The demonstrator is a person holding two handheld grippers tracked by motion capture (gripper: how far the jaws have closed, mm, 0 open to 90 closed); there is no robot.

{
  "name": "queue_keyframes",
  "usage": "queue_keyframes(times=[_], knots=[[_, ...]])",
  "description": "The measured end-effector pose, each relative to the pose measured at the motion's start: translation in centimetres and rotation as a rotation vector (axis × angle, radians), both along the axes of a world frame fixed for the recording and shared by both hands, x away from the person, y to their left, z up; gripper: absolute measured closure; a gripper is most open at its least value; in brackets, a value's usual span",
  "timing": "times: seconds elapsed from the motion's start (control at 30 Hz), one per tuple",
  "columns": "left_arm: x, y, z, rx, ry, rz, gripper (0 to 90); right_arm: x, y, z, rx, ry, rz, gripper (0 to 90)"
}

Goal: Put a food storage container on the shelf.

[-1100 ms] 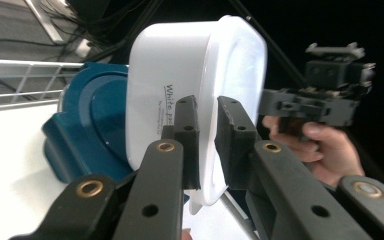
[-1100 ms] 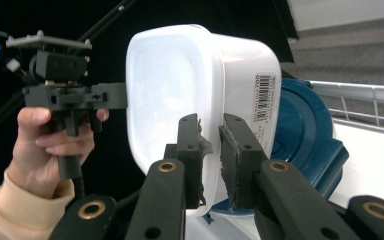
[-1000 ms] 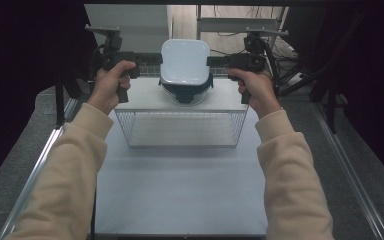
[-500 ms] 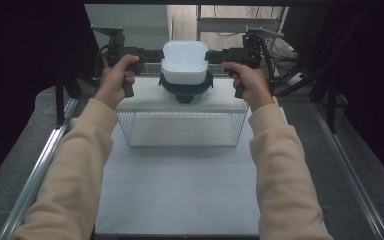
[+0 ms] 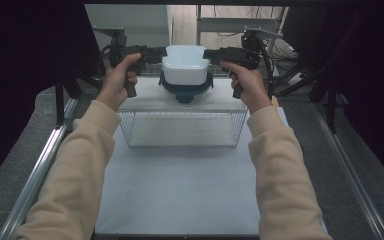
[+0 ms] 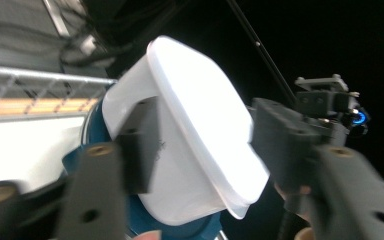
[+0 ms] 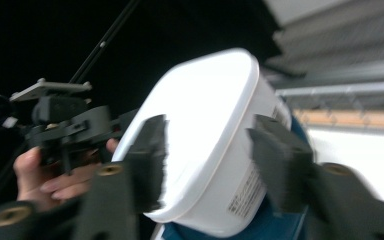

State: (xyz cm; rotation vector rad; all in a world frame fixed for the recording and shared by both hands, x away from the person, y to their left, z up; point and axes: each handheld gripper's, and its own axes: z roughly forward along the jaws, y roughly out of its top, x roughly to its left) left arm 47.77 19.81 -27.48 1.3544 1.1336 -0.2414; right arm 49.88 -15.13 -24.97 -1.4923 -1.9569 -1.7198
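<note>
Nearest the person, the white table (image 5: 180, 195) surface carries nothing. Beyond it stands a clear wire-walled basket (image 5: 182, 125), open side toward the viewer, with a flat top shelf; its interior holds nothing that can be made out.

Above the far part of that shelf, the white container (image 5: 185, 64) is held in the air between the two tools, with a dark blue lid (image 5: 186, 89) or base attached beneath it. Whether the blue part touches the shelf cannot be told from the high view.

Left gripper (image 5: 156, 54): jaws set on the container's left side. In the left gripper view the white container (image 6: 195, 135) sits between the two black jaws, one pad pressed on its wall, so it reads as clamped. Right gripper (image 5: 213, 54): jaws set likewise on the right side, and in the right gripper view the container (image 7: 215, 135) is straddled across its rim.

Judgement on progress: the grasp is made and the container is off the table, carried by both hands. Placement is outstanding; it has not yet been set on the shelf or in the basket. Separating the white and blue parts, if intended, is not done.
</note>
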Motion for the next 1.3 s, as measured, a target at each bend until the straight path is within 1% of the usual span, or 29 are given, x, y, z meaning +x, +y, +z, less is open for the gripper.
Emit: queue_keyframes(times=[0.03, 0.07, 0.13, 0.17, 0.23, 0.27, 0.33, 0.37, 0.4, 0.47, 0.5, 0.6, 0.63, 0.7, 0.73, 0.77, 0.83, 0.87, 0.9, 0.93, 0.97, 1.0, 1.07, 1.13, 1.17, 1.2, 1.23, 1.27, 1.3], knots=[[-0.3, 0.1, 0.2, 0.008, -0.019, 0.006, 35.5, -0.3, -0.1, 0.3, -0.011, -0.031, -0.016, 37.6], [-0.3, 0.1, 0.2, 0.008, -0.019, 0.006, 32.9, -0.3, -0.1, 0.3, -0.011, -0.031, -0.016, 37.6], [-1.2, 0.5, 0.8, 0.046, -0.063, 0.023, 31.1, -1.1, -0.5, 1.0, -0.040, -0.095, -0.019, 33.8], [-1.8, 0.7, 1.1, 0.067, -0.090, 0.024, 29.5, -2.1, -1.0, 1.5, -0.059, -0.142, 0.008, 31.0], [-3.7, 1.1, 1.8, 0.166, -0.166, 0.043, 28.1, -3.0, -1.6, 1.8, -0.084, -0.185, 0.027, 29.0], [-4.5, 1.2, 1.9, 0.193, -0.196, 0.047, 28.0, -3.6, -1.9, 1.9, -0.102, -0.203, 0.040, 28.1], [-6.1, 1.5, 1.8, 0.207, -0.232, 0.038, 27.3, -4.9, -2.9, 1.7, -0.146, -0.243, 0.054, 27.5], [-6.1, 1.5, 1.8, 0.207, -0.232, 0.038, 27.2, -5.4, -3.2, 1.6, -0.163, -0.253, 0.058, 27.1], [-7.9, 1.8, 1.4, 0.209, -0.261, 0.018, 26.9, -6.1, -3.7, 1.2, -0.182, -0.275, 0.062, 27.0], [-9.4, 2.0, 0.9, 0.246, -0.288, 0.030, 26.8, -7.1, -4.5, 0.5, -0.204, -0.290, 0.066, 26.8], [-9.4, 2.0, 0.9, 0.246, -0.288, 0.030, 26.7, -7.1, -4.5, 0.5, -0.204, -0.290, 0.066, 26.8], [-12.4, 1.8, -1.0, 0.312, -0.332, 0.016, 26.3, -9.3, -5.7, -1.3, -0.238, -0.322, 0.082, 26.8], [-12.4, 1.8, -1.0, 0.312, -0.332, 0.016, 26.2, -10.0, -6.0, -1.7, -0.247, -0.334, 0.087, 26.8], [-13.9, 1.5, -2.4, 0.345, -0.341, 0.011, 26.0, -11.2, -6.3, -2.4, -0.247, -0.349, 0.098, 26.8], [-13.9, 1.5, -2.4, 0.345, -0.341, 0.011, 25.9, -11.7, -6.4, -2.6, -0.249, -0.357, 0.099, 26.8], [-14.9, 1.4, -3.3, 0.353, -0.340, 0.004, 25.7, -12.5, -6.6, -3.0, -0.256, -0.374, 0.104, 26.8], [-15.3, 1.3, -3.8, 0.361, -0.340, 0.000, 25.7, -13.0, -6.7, -3.2, -0.262, -0.378, 0.106, 26.8], [-15.9, 1.2, -4.4, 0.378, -0.344, 0.001, 25.7, -13.6, -6.8, -3.5, -0.271, -0.388, 0.108, 26.8], [-16.7, 1.0, -5.4, 0.402, -0.348, -0.003, 25.7, -15.0, -7.1, -4.4, -0.287, -0.405, 0.112, 26.8], [-16.7, 1.0, -5.4, 0.402, -0.348, -0.003, 25.6, -15.0, -7.1, -4.4, -0.287, -0.405, 0.112, 26.8], [-17.3, 1.0, -6.1, 0.412, -0.351, -0.007, 25.6, -15.9, -7.4, -5.2, -0.289, -0.413, 0.118, 26.9], [-17.7, 1.0, -6.7, 0.410, -0.350, -0.003, 25.6, -15.9, -7.4, -5.2, -0.289, -0.413, 0.118, 26.9], [-18.8, 1.0, -8.5, 0.390, -0.336, -0.010, 25.7, -17.3, -7.8, -6.7, -0.314, -0.426, 0.125, 27.2], [-19.5, 0.8, -10.0, 0.400, -0.321, -0.012, 25.7, -17.9, -7.9, -7.7, -0.339, -0.427, 0.119, 27.2], [-19.7, 0.8, -10.5, 0.405, -0.316, -0.016, 25.6, -18.3, -8.0, -8.4, -0.349, -0.426, 0.119, 27.2], [-19.7, 0.8, -10.5, 0.405, -0.316, -0.016, 25.6, -18.3, -8.0, -8.4, -0.349, -0.426, 0.119, 27.2], [-20.1, 0.7, -11.2, 0.415, -0.310, -0.017, 25.6, -18.9, -8.2, -9.7, -0.354, -0.418, 0.120, 27.2], [-20.4, 0.7, -11.8, 0.424, -0.302, -0.014, 25.6, -18.9, -8.2, -9.7, -0.354, -0.418, 0.120, 27.2], [-20.9, 0.4, -12.9, 0.461, -0.295, -0.018, 25.5, -19.4, -8.4, -10.9, -0.360, -0.407, 0.120, 27.2]])
